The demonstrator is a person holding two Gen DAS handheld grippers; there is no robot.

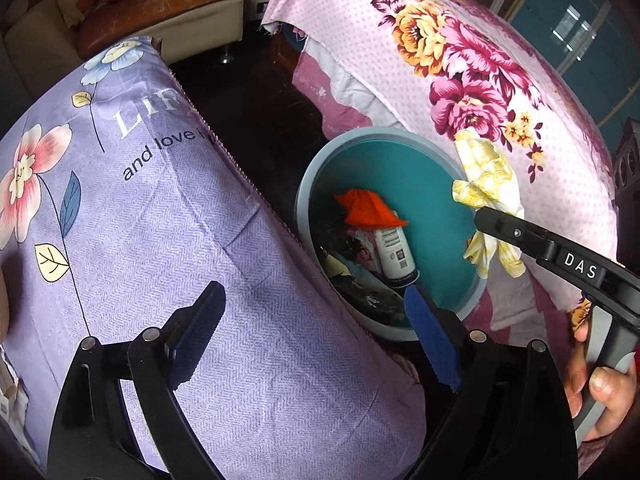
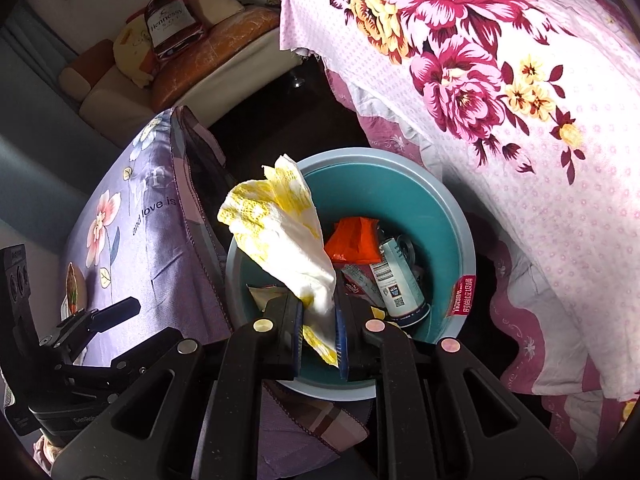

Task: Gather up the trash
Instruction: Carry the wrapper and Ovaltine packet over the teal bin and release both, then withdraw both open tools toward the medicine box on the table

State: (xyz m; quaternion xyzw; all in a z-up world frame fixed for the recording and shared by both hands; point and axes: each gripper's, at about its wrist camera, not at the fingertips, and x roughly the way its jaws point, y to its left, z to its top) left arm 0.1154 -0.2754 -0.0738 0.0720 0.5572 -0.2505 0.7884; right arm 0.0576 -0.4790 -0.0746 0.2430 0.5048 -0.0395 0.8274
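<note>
Starting at the left, the left gripper (image 1: 316, 332) hangs with jaws spread wide and empty, over the lavender cushion (image 1: 160, 220) beside the bin. Right of it, the teal bin (image 2: 460, 232) already contains an orange wrapper (image 2: 354, 240) and a can (image 2: 396, 280). The right gripper (image 2: 320, 320) is clamped on the yellow-patterned tissue (image 2: 280, 232), whose long axis slants up and leftward over the near rim. Judged from this, only a release is needed.

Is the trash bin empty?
No. The bin already holds a can and an orange wrapper, among other trash.
</note>
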